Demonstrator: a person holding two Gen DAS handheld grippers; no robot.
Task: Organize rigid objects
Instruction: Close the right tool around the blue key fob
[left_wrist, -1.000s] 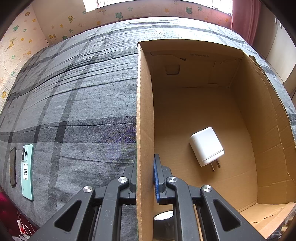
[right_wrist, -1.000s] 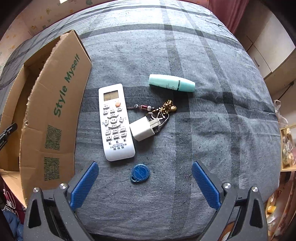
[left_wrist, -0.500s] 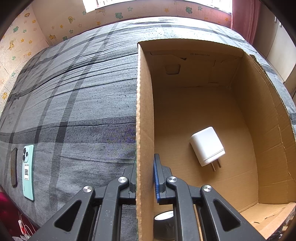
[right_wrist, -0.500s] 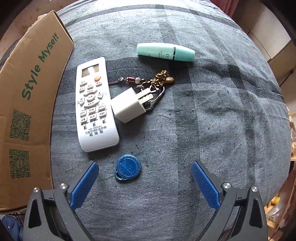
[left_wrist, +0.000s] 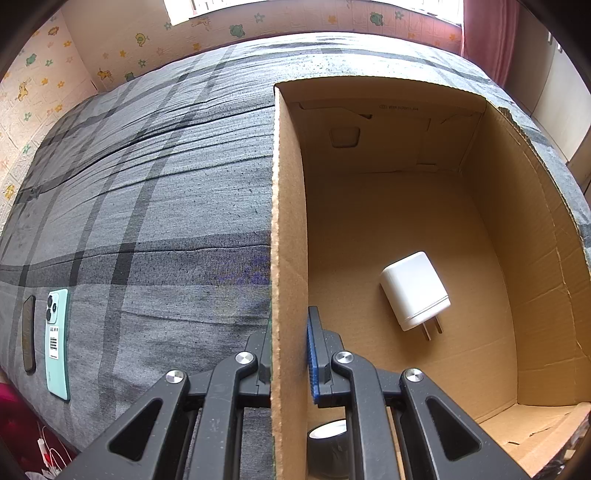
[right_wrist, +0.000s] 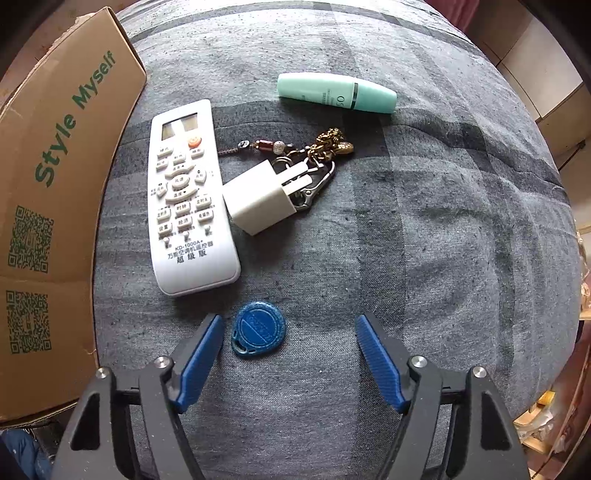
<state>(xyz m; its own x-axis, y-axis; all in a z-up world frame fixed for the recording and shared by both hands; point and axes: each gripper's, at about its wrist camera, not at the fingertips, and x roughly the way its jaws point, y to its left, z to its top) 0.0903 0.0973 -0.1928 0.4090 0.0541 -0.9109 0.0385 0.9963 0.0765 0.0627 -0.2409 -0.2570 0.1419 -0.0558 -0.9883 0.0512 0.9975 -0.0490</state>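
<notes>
Left hand-held gripper (left_wrist: 290, 350) clamps box wall (left_wrist: 290, 221); right (right_wrist: 290, 354) spread wide

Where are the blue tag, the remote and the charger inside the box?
blue tag (right_wrist: 259, 328): right wrist view, centre of disc.
remote (right_wrist: 186, 195): right wrist view, button panel.
charger (left_wrist: 413, 290): left wrist view, white body.

A mint-green smartphone (left_wrist: 57, 343) lies face down on the grey plaid bedcover (left_wrist: 155, 192), far left of the claw, just beside a dark flat slab (left_wrist: 28, 334). Beyond stands cream wallpaper with cartoon animals (left_wrist: 122, 40), and a pink curtain (left_wrist: 484, 33) hangs far right.
</notes>
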